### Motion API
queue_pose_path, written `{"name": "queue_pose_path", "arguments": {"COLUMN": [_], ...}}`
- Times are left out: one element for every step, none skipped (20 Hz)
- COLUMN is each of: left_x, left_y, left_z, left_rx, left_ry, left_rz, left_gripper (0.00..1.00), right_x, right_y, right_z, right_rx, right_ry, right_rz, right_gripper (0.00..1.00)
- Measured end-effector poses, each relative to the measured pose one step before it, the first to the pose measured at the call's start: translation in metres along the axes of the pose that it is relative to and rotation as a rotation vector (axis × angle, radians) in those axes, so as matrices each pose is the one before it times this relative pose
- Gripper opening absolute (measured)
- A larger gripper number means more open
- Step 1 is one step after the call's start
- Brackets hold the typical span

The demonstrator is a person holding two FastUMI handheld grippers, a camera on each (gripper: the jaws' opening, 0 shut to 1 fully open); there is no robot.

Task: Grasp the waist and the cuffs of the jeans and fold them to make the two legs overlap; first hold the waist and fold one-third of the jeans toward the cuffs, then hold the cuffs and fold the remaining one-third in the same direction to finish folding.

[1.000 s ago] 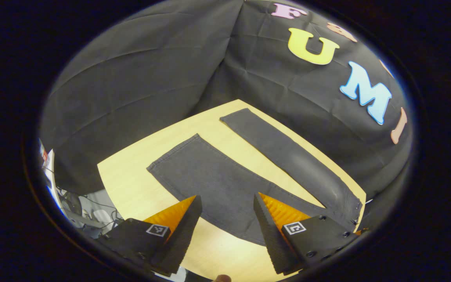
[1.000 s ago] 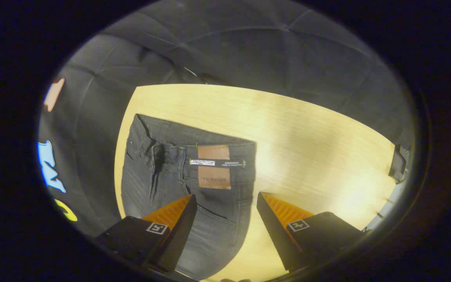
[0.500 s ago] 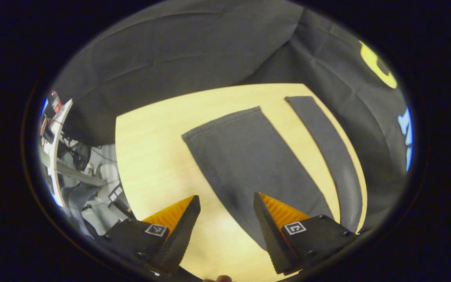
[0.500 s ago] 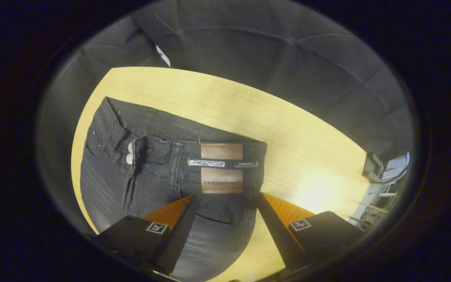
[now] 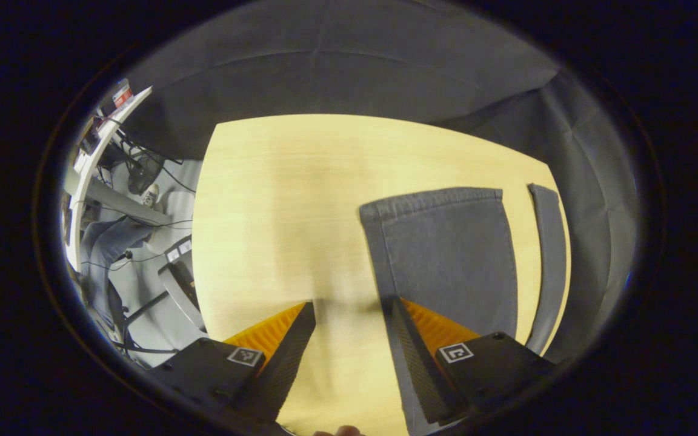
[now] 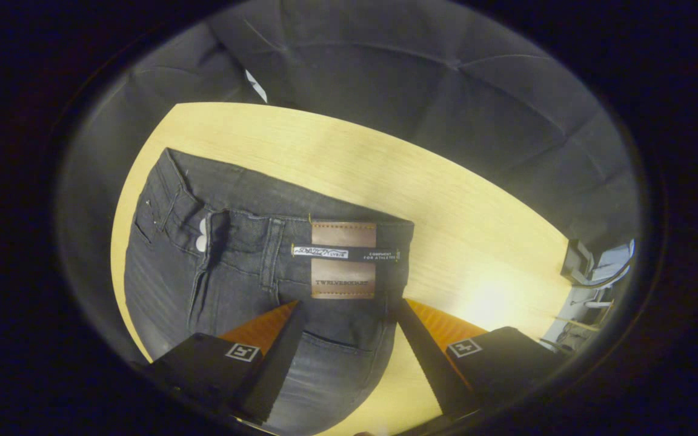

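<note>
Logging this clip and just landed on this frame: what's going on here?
A person holds a gripper in each hand over dark jeans laid flat on a wooden table. The left gripper is open above the near leg's cuff, one finger at the leg's edge. The right gripper is open at the waist, by the leather patch. The legs lie apart; no fold is made yet.

The left gripper (image 5: 349,315) has swung toward the near cuff (image 5: 431,198); the right gripper (image 6: 346,312) closed in on the waist (image 6: 276,227).

Print on jeans (image 6: 234,266) waist patch (image 6: 343,259) too small, blurred; nothing legible.
</note>
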State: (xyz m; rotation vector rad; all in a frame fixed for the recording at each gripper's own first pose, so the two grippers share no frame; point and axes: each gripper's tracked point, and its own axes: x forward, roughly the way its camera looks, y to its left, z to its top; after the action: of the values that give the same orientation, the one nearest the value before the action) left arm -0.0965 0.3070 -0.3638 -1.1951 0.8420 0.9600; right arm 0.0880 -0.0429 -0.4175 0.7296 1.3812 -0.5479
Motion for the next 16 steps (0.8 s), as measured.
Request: {"name": "queue_pose_path", "arguments": {"left_x": [0.00049,0.00576,0.00462,0.00956,0.00289,0.00094,-0.00194,0.00185,0.00837,-0.01099,-0.00649,0.00597,-0.00151,0.00102,-0.00197,-0.00148], "left_y": [-0.00835,-0.00501,-0.01519,-0.00478,-0.00649,-0.00950,-0.00876,-0.01118,-0.01506,-0.00722,-0.00293,0.01737,-0.00350,-0.00218,-0.00129,-0.00213], "left_z": [0.00937,0.00127,0.00216,-0.00247,0.00033,-0.00293,-0.00189,0.00143,0.00266,0.00436,0.00007,-0.00232,0.00095,0.00081,0.00026,0.00102], "left_rx": [-0.00129,-0.00189,0.00468,0.02942,0.04424,0.05429,0.05359,0.03493,0.02101,0.00834,-0.01331,-0.01225,-0.00430,0.00663,0.00814,0.01818], "left_ry": [0.00376,0.01095,0.01072,0.00972,0.01059,0.01153,-0.00147,-0.03033,-0.02070,-0.01387,-0.00945,-0.00610,-0.00003,-0.00069,0.00263,-0.00381], "left_rz": [0.00579,-0.00768,-0.01325,0.01786,0.05028,0.05238,0.03203,0.00462,-0.00412,0.00383,0.00082,-0.00274,-0.00081,0.00012,-0.00795,-0.00527], "left_gripper": [0.89,0.90,0.92,0.90,0.90,0.90,0.90,0.94,0.92,0.92,0.94,0.91,0.91,0.88,0.91,0.88], "right_x": [-0.00069,0.00059,-0.00056,-0.00015,0.00017,0.00049,-0.00036,-0.00079,0.00038,0.00087,0.00031,-0.00008,-0.00051,0.00069,-0.00018,0.00084], "right_y": [0.00012,-0.00019,0.00031,0.00011,-0.00019,0.00014,0.00012,-0.00019,0.00039,0.00007,-0.00013,0.00011,-0.00130,0.00012,-0.00018,-0.00041], "right_z": [-0.00029,-0.00026,0.00030,0.00009,-0.00093,-0.00047,0.00042,0.00039,-0.00027,0.00022,-0.00015,0.00084,-0.00026,-0.00004,0.00083,0.00027], "right_rx": [-0.00272,-0.00330,-0.00275,-0.00218,-0.00048,-0.00127,-0.00181,-0.00136,0.00125,0.00227,0.00446,0.00037,0.00236,-0.00328,-0.00583,-0.00088], "right_ry": [-0.01391,-0.01645,-0.01494,-0.01280,-0.01088,-0.00567,-0.00247,0.00285,0.00455,0.00884,0.01050,0.01329,0.01357,0.01694,0.01451,0.01513], "right_rz": [-0.00032,0.00022,-0.00007,-0.00004,-0.00033,0.00012,0.00080,0.00112,0.00085,0.00031,-0.00009,-0.00050,0.00098,0.00358,0.00283,0.00178], "right_gripper": [1.00,0.96,0.96,0.96,0.96,0.96,0.96,0.96,0.96,0.96,0.96,0.96,0.96,0.96,0.95,0.95]}}
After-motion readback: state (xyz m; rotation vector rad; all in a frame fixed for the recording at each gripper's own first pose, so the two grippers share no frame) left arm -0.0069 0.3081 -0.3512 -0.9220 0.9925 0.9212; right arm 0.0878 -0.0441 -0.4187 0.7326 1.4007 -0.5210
